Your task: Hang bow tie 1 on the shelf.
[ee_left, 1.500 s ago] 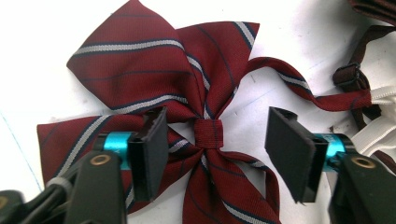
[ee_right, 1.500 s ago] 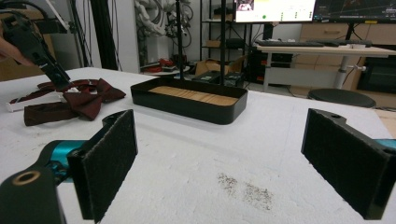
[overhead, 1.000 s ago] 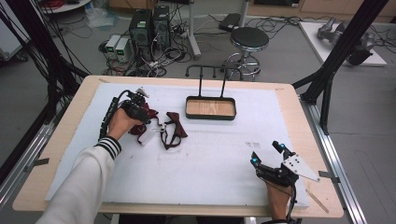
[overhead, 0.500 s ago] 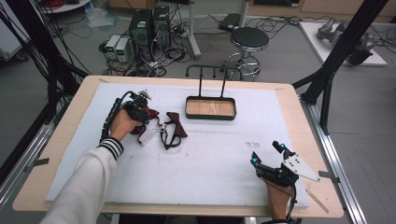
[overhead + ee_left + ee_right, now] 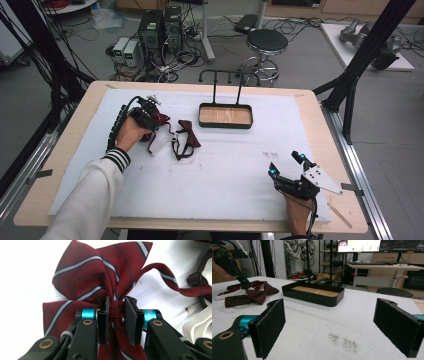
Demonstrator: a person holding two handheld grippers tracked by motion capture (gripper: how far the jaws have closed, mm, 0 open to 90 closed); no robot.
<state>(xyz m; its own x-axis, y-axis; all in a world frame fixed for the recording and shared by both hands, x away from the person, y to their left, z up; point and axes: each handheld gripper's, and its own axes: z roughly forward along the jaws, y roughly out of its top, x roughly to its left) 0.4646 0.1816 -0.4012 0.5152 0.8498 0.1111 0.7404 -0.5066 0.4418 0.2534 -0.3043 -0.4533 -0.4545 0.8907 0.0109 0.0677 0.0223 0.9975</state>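
Note:
A dark red bow tie with white and navy stripes (image 5: 90, 272) lies on the white mat at the left (image 5: 161, 120). My left gripper (image 5: 117, 312) has just been closing and now pinches the tie's centre knot between its pads; it sits at the far left of the mat (image 5: 150, 112). A second, plain maroon bow tie (image 5: 186, 142) lies just to the right, its strap beside a white elastic band (image 5: 159, 145). My right gripper (image 5: 285, 165) rests near the front right edge, open with nothing between its jaws (image 5: 329, 327).
A black tray with a wooden floor (image 5: 226, 125) stands at the back centre, with a black hook rack (image 5: 227, 75) rising behind it. In the right gripper view the tray (image 5: 312, 298) lies ahead and the ties (image 5: 259, 293) at the left.
The left gripper's jaws have closed in on the striped bow tie's knot. Neither hand has shifted on the table.

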